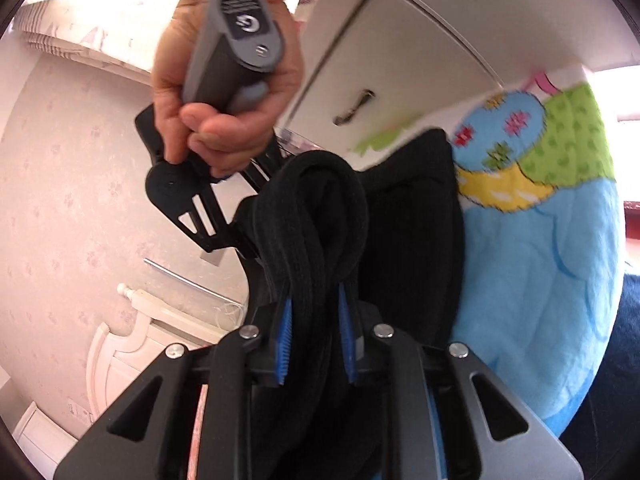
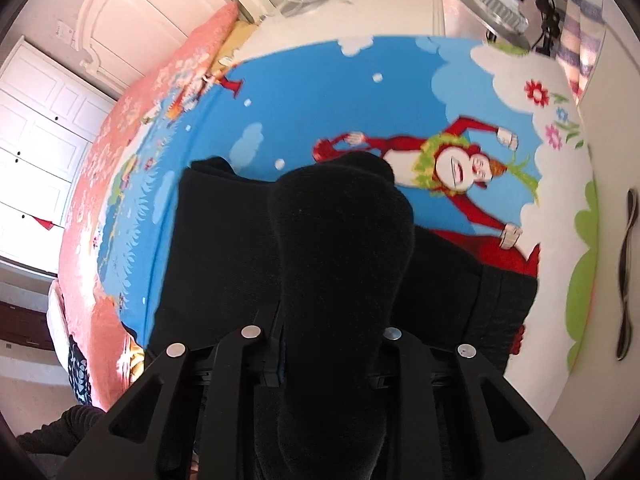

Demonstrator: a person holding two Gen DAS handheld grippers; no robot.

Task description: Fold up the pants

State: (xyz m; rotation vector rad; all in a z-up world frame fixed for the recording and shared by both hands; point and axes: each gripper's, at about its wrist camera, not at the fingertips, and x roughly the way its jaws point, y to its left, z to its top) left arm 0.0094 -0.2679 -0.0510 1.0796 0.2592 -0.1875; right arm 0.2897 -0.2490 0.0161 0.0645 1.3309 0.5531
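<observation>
Both claws are clamped on the black pants [image 1: 320, 216]. The left gripper [image 1: 316, 320] has a bunched roll of the fabric pinched between its blue pads [image 1: 282, 344]. The right gripper [image 2: 324, 336] grips a thick fold that bulges up between its jaws, hiding its pads. In the left wrist view the person's right hand [image 1: 224, 92] squeezes that gripper's handle just beyond the cloth.

Progress: the pants are gathered and raised at the gripped end — the rest trails onto the cartoon-print blanket [image 2: 320, 92] on the bed. No flat, finished fold shows; laying down and squaring probably remain.

Not readable: black on black hides seams, waistband and legs, so which end is held cannot be told. The lower part of the garment is cut off behind the gripper bodies.
</observation>
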